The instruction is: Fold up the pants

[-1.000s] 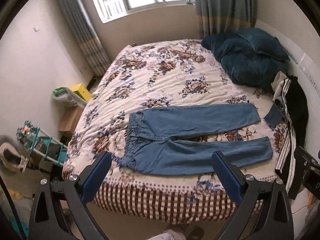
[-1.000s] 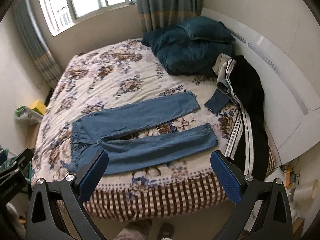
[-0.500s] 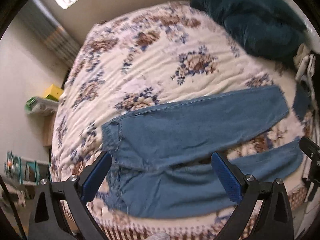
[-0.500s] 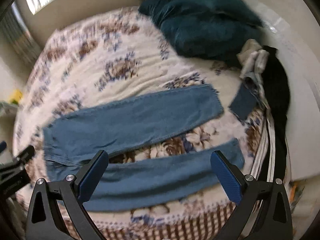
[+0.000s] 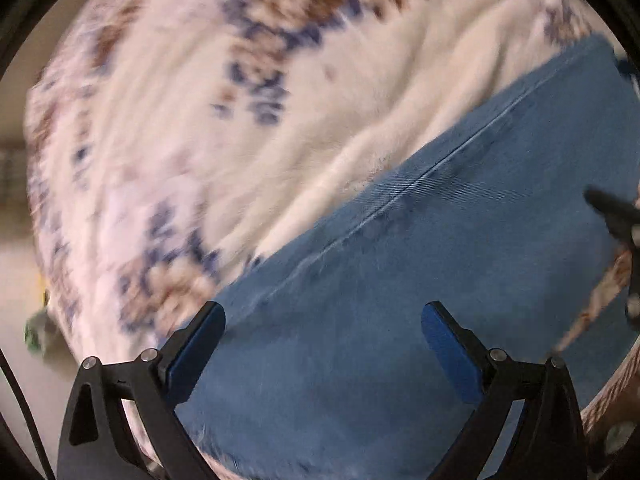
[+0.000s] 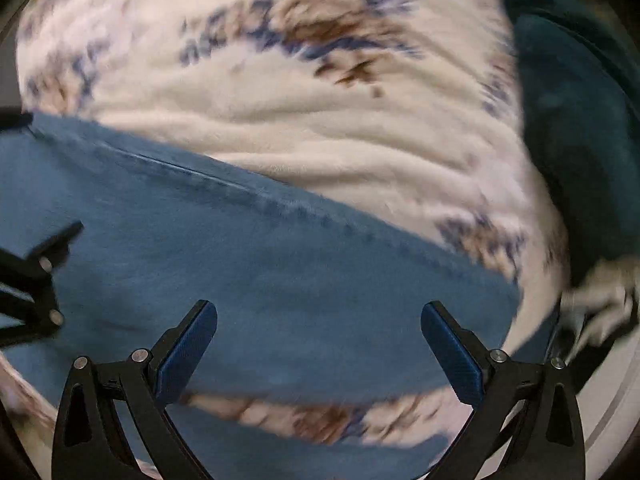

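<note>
- Two grippers, left gripper (image 5: 322, 354) and right gripper (image 6: 318, 354), both spread wide, empty, low over pants (image 5: 400, 300).
- Risk: pinching the blanket (image 6: 320, 120) along with denim.
- Risk: uneven grabs skew the fold.

blur: floral bedspread (image 5: 248, 128) | cut off: pants (image 6: 280, 280) both ends

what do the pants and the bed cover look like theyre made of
Pants: likely denim, matte mid-blue, with a raised stitched seam along the leg. Bed cover: seemingly soft fleece or plush, cream with brown-and-blue flowers; its fuzzy, rippled surface suggests this, though motion blur leaves it uncertain.
</note>
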Motion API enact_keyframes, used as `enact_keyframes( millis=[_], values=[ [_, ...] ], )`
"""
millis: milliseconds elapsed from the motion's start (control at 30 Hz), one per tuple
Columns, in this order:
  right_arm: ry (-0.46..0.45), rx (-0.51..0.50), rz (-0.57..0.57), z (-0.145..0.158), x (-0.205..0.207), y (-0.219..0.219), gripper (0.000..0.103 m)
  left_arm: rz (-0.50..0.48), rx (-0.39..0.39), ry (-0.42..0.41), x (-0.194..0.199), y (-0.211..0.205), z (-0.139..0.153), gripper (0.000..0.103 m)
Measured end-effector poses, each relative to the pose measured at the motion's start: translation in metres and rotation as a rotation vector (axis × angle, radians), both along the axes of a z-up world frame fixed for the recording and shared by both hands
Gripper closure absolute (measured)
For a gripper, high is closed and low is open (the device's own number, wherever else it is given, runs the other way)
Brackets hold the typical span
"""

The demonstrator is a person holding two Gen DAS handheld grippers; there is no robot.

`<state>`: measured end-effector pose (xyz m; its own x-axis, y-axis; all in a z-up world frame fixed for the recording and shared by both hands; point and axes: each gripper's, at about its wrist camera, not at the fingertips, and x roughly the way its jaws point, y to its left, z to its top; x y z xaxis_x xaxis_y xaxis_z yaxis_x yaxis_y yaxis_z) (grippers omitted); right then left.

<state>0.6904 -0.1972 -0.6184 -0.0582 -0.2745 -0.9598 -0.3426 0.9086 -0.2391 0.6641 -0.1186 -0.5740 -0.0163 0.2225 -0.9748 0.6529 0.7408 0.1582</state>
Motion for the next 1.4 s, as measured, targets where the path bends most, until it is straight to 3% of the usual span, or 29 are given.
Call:
enact_keyframes(
  millis=[100,200,300,367,400,433,467,533,667,800,967,1067,1133,1200,1233,1400],
  values=[
    [0.058,-0.079,0.167,-0.05,0.013,0.012,0.0,-0.049,0.021,0.063,0.007,-0.003,-0.031,0.002],
    [0.115,-0.056,0.228,-0.088,0.026,0.016,0.0,-0.059,0.005,0.091,0.009,0.001,-0.048,0.003],
    [0.168,0.009,0.25,-0.106,0.032,0.014,0.008,-0.051,-0.063,0.1,0.009,0.005,-0.046,0.021],
    [0.188,0.093,0.247,-0.104,0.03,0.011,0.039,-0.044,-0.101,0.068,0.005,0.009,-0.032,0.054],
    [0.18,0.135,0.234,-0.099,0.028,0.007,0.051,-0.032,-0.11,0.041,0.005,0.013,-0.024,0.062],
    [0.168,0.152,0.216,-0.094,0.026,0.002,0.073,-0.019,-0.112,0.027,0.005,0.018,-0.017,0.074],
    [0.159,0.159,0.199,-0.091,0.024,-0.002,0.081,0.023,-0.123,-0.001,0.004,0.026,-0.005,0.084],
    [0.132,0.195,0.154,-0.08,0.012,-0.014,0.089,0.076,-0.151,-0.011,-0.001,0.036,0.01,0.09],
    [0.082,0.279,0.044,-0.061,-0.014,-0.032,0.093,0.14,-0.154,-0.056,-0.026,0.043,0.044,0.093],
    [0.044,0.291,-0.007,-0.044,-0.051,-0.039,0.094,0.188,-0.16,-0.115,-0.057,0.048,0.076,0.094],
    [-0.002,0.323,-0.09,-0.015,-0.105,-0.055,0.095,0.317,-0.233,-0.119,-0.105,0.065,0.132,0.094],
    [-0.031,0.327,-0.129,0.004,-0.139,-0.064,0.095,0.379,-0.262,-0.14,-0.14,0.063,0.151,0.095],
    [-0.041,0.329,-0.174,0.017,-0.159,-0.068,0.095,0.412,-0.275,-0.151,-0.159,0.049,0.141,0.095],
    [-0.053,0.323,-0.228,0.039,-0.178,-0.054,0.095,0.455,-0.293,-0.158,-0.186,0.055,0.149,0.095],
    [-0.057,0.317,-0.249,0.037,-0.182,-0.034,0.095,0.478,-0.303,-0.145,-0.194,0.055,0.145,0.095],
    [-0.036,0.302,-0.328,0.034,-0.264,-0.021,0.095,0.598,-0.308,-0.063,-0.246,0.068,0.114,0.095]
  ],
)
